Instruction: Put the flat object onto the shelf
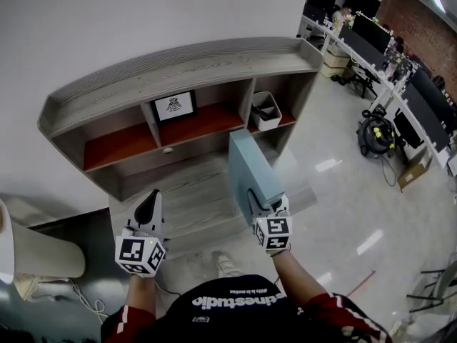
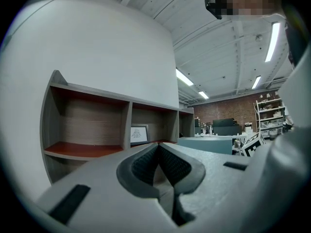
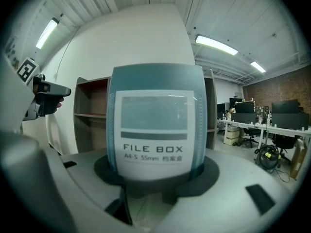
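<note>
Right gripper view shows box [image 3: 154,81] label [image 3: 153,152], right gripper [image 3: 155,173] clamped on it; head view only its side. Left gripper [image 2: 158,152] closed, empty.

Two tools: the left tool [image 1: 148,197] and the right tool [image 1: 262,204]. One file box [image 1: 250,164], in the right tool's jaws. One shelf [image 1: 178,66] ahead of both tools, with three upper compartments holding one framed picture [image 1: 174,106] and one white bin [image 1: 265,111].

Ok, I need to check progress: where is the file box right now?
The file box is clamped in the right gripper, right of centre in the head view, in front of the shelf, not yet on it.
</note>
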Motion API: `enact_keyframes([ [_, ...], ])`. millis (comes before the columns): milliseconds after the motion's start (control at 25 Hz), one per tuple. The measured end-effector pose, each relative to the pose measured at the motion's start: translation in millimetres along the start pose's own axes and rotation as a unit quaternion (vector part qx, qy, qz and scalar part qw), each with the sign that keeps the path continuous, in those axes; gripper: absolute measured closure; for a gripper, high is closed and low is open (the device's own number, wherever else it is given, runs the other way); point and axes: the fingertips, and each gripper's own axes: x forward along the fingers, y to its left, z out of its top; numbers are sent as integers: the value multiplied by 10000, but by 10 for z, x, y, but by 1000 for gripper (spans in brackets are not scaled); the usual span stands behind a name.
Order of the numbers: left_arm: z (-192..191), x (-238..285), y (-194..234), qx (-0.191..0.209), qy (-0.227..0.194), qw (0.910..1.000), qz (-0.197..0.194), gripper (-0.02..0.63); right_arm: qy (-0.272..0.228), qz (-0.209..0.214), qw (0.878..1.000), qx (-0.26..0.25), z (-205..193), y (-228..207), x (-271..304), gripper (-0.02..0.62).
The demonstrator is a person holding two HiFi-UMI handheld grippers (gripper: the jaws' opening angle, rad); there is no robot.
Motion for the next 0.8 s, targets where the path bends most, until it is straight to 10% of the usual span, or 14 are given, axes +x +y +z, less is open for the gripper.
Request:
enact_keyframes([
  [800, -97, 228, 247, 33, 202, 9988, 447, 600, 280, 44, 9996, 42, -439, -101, 614, 333],
])
